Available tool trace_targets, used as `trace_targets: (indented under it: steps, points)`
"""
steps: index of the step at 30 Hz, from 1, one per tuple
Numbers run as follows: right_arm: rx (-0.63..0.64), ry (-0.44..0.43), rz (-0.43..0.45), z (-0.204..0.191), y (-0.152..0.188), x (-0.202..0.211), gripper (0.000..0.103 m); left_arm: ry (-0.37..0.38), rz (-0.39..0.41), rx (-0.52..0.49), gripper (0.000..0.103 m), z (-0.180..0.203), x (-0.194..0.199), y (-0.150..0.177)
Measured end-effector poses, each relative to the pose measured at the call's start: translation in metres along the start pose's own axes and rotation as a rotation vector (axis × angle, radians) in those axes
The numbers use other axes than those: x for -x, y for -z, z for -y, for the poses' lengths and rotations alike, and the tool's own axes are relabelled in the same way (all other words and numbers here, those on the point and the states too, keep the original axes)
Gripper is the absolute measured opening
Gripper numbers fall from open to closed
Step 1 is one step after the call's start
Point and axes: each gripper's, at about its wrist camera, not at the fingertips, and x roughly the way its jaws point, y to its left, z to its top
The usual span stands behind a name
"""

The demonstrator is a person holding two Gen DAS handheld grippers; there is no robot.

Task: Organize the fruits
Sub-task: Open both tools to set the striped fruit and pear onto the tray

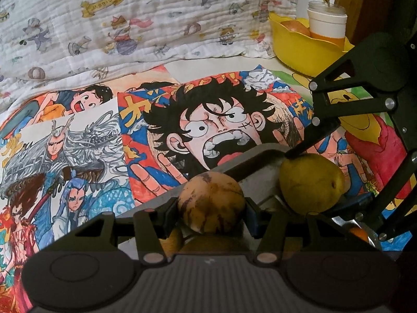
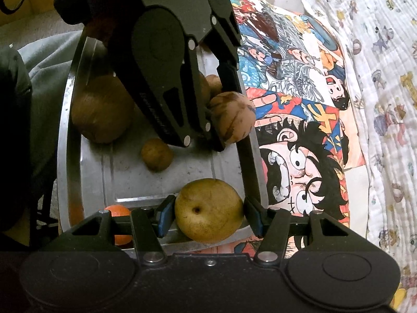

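Observation:
My left gripper is shut on a round brown fruit, held above the far rim of a metal tray. It also shows in the right wrist view. My right gripper is shut on a yellow-green pear, which also shows in the left wrist view at the tray's right end. On the tray lie a large brown fruit, a small brown fruit and an orange.
A yellow bowl holding fruit stands at the back right, with a white cup by it. Colourful cartoon drawings cover the table. A printed white blanket lies along the far side.

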Motion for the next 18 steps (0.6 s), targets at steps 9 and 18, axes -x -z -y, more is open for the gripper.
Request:
trace_targets:
  steps: [9, 18]
  points:
    - [0.004, 0.003, -0.006, -0.0020, 0.0011, -0.0012, 0.060, -0.005, -0.014, 0.000, 0.057, -0.0012, 0.0017, 0.0009]
    - [-0.014, 0.003, -0.017, -0.0039, 0.0073, -0.0018, 0.064, 0.005, -0.027, 0.030, 0.058, -0.0039, 0.0025, 0.0003]
